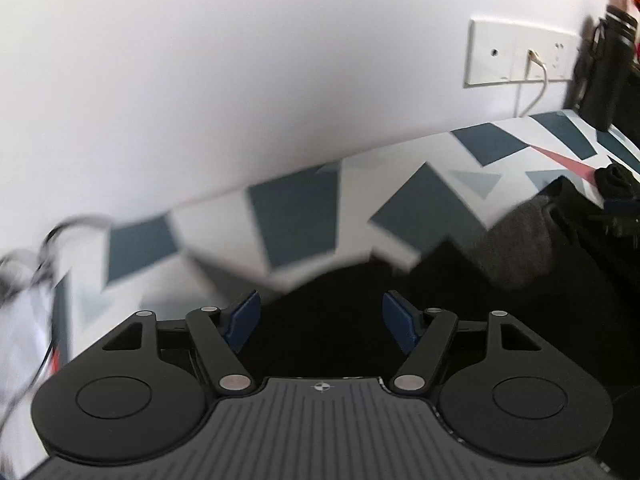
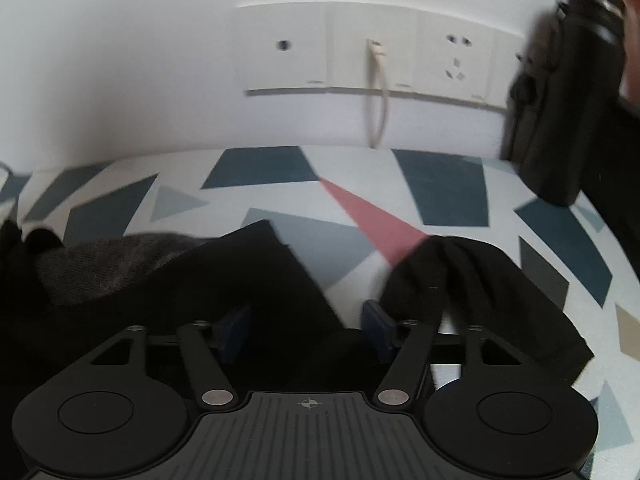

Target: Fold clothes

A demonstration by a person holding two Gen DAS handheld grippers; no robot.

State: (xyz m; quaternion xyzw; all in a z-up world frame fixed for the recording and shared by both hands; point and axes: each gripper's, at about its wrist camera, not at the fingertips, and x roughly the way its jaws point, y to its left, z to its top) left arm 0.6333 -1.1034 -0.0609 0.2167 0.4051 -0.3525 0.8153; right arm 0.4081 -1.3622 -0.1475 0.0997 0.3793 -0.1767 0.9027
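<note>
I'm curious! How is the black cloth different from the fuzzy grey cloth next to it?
The black garment looks smooth and nearly featureless; the grey knitted garment shows a speckled, ribbed weave. The black one reaches between the right gripper's open fingers; the grey one lies farther left. Both rest rumpled on the patterned tabletop.

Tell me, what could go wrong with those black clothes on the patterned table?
The right tool is open over the black garment, so it might pinch several dark layers together and fold them crookedly. A second dark piece lies close beside the right finger and could get dragged along. The tall black bottle stands at the table's back corner near the cable in the wall socket; a wide swing of cloth could knock it over.
</note>
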